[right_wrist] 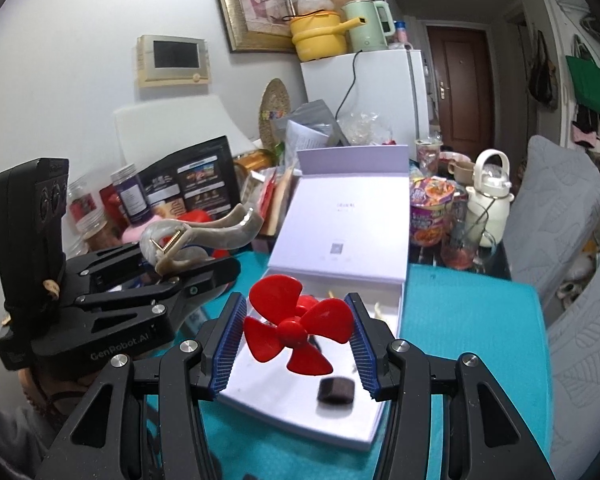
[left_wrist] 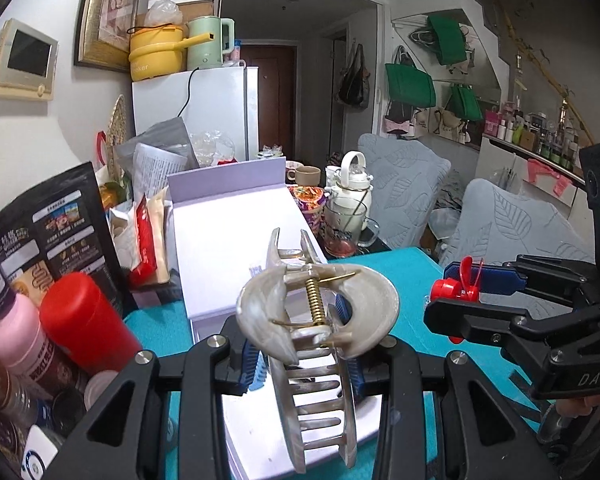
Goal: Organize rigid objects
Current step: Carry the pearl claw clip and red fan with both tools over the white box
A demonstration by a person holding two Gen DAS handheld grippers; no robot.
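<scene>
Held nearest the left wrist lens: one pearl-white hair claw clip [left_wrist: 316, 312], brass spring showing, clamped between the blue pads of the left gripper [left_wrist: 306, 354], whose jaws stand narrowly apart and pressed on the clip's body. The clip hangs above the near end of the open lilac box [left_wrist: 236, 216], teeth pointing toward the camera.

Item two: one red four-bladed toy propeller [right_wrist: 296, 324], held between the blue pads of the right gripper [right_wrist: 300, 340], jaws partly apart and closed on its sides, above the box's near tray. The right wrist view counts the four blades face-on; the left wrist view shows it edge-on with a red hub [left_wrist: 454, 286].

Writing: "DAS" on the right gripper's body in the left wrist view; "GenRobot.AI" on the left gripper's body [right_wrist: 172, 280] in the right wrist view. The box lid carries small print, too small to read.

Seen only from the right wrist: one small dark block [right_wrist: 336, 391] lying in the box tray near its front edge.

Surroundings: one teal cloth [right_wrist: 472, 312] covers the table under the box. Along the table's left edge, one black printed pouch [left_wrist: 56, 224], one red-capped bottle [left_wrist: 80, 320] and one pink bottle [left_wrist: 16, 328]. At the far edge, one printed noodle cup [right_wrist: 430, 212], one glass mug [left_wrist: 346, 226] and one white kettle [right_wrist: 490, 200]. Beyond, a white fridge [left_wrist: 216, 112] carries one yellow pot [left_wrist: 156, 54] and one green electric kettle [left_wrist: 210, 42].
</scene>
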